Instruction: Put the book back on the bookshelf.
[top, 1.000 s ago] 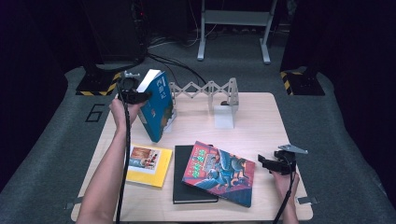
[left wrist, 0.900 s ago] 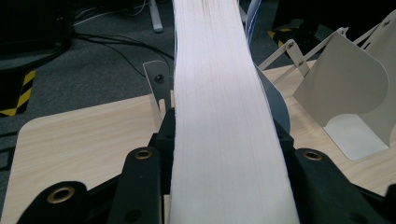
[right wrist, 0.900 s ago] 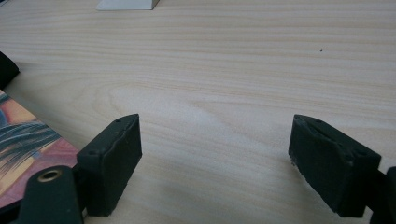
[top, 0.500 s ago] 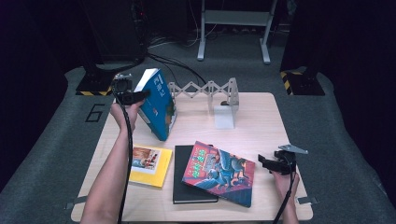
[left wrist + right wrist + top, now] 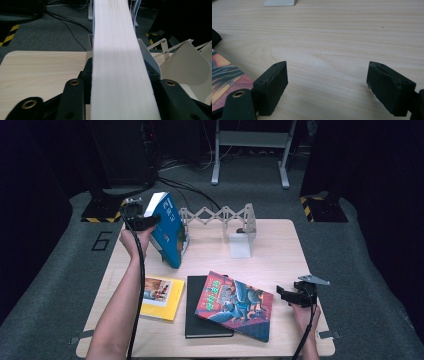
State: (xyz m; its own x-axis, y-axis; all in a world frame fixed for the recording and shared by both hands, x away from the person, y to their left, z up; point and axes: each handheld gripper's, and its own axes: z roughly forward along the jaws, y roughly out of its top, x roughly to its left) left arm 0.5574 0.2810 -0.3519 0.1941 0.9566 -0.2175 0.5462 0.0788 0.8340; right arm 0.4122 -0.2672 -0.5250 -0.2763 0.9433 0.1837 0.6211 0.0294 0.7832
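Observation:
A thick blue book (image 5: 167,230) stands tilted at the table's back left, its lower corner down by the grey folding rack (image 5: 220,215). My left gripper (image 5: 145,222) is shut on its upper end. The white page edge (image 5: 120,62) runs up between the jaws of the left gripper (image 5: 119,71), which have just been opening slightly with the book still between them. My right gripper (image 5: 282,294) rests open low over the table at the front right, beside a colourful book (image 5: 235,304). Bare wood lies between the pads of the right gripper (image 5: 327,82).
The colourful book (image 5: 224,75) lies on a black book (image 5: 200,325) at the front middle. A yellow book (image 5: 160,291) lies flat to their left. A white block (image 5: 240,245) stands before the rack (image 5: 185,62). Bare table (image 5: 290,245) spreads at the right.
The blue book's lower end has swung a little to the right toward the rack, with the left hand shifting slightly. The right gripper has not moved.

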